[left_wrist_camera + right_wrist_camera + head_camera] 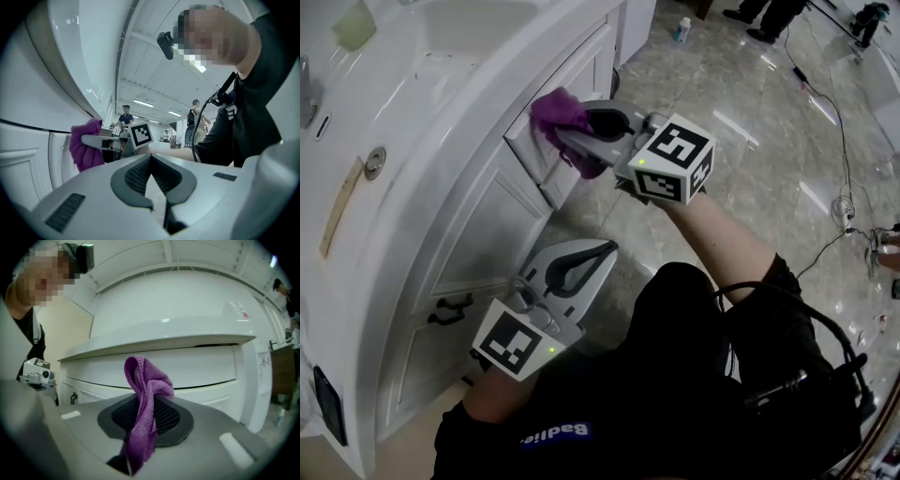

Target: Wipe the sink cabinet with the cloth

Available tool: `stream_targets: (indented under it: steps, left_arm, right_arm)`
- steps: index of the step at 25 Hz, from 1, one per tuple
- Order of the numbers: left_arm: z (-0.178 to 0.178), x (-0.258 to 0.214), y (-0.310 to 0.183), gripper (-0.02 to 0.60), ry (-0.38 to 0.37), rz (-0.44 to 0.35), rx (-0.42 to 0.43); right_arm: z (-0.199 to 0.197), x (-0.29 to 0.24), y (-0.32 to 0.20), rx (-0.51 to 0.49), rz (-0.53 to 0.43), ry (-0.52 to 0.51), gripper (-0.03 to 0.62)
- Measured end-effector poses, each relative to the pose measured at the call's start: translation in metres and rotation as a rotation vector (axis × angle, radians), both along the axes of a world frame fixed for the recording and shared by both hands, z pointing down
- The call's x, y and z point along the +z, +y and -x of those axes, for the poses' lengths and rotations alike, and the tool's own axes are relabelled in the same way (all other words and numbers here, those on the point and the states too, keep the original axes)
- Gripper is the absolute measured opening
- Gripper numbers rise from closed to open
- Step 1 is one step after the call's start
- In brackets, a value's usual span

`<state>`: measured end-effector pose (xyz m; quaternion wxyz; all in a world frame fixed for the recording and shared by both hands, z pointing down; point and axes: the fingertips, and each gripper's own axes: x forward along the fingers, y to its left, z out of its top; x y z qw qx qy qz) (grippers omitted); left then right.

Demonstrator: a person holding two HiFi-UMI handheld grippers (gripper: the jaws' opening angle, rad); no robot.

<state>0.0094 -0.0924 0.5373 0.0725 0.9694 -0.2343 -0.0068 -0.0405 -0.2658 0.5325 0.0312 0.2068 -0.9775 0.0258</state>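
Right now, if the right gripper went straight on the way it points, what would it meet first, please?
Most likely the sink cabinet's drawer front; the purple cloth held by the right gripper would touch it before the jaws. The gap is hard to judge.

cloth (562, 110): between the right gripper (555, 132) jaws, at the sink cabinet (478, 225) drawer front
left gripper (607, 248): before the sink cabinet doors, apart
sink (441, 58): atop the sink cabinet

Left tongs (150, 159) tip to tip, nothing between; beyond them, purple cloth (85, 152) by the white cabinet front (26, 168).
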Motion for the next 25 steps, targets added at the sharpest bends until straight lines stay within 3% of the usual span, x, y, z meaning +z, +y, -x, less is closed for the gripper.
stream_targets:
  steps: [3, 6, 11, 17, 25]
  left_arm:
    - [0.001, 0.005, 0.003, 0.006, -0.001, 0.009, 0.010]
    - [-0.005, 0.010, 0.009, 0.005, -0.005, 0.015, 0.029]
    - [-0.009, 0.011, 0.015, 0.006, -0.016, 0.020, 0.046]
    - [-0.009, 0.007, 0.020, 0.005, -0.027, 0.008, 0.047]
    - [-0.009, 0.018, 0.020, 0.006, -0.031, 0.017, 0.047]
  right_arm:
    - [-0.065, 0.000, -0.061, 0.209, 0.044, -0.047, 0.077]
    - [-0.122, 0.010, -0.117, 0.399, 0.054, -0.029, 0.077]
    - [-0.152, 0.035, -0.170, 0.530, 0.067, 0.035, 0.077]
    - [-0.115, 0.054, -0.175, 0.444, 0.065, 0.116, 0.077]
    - [-0.044, 0.060, -0.106, 0.223, 0.025, 0.150, 0.077]
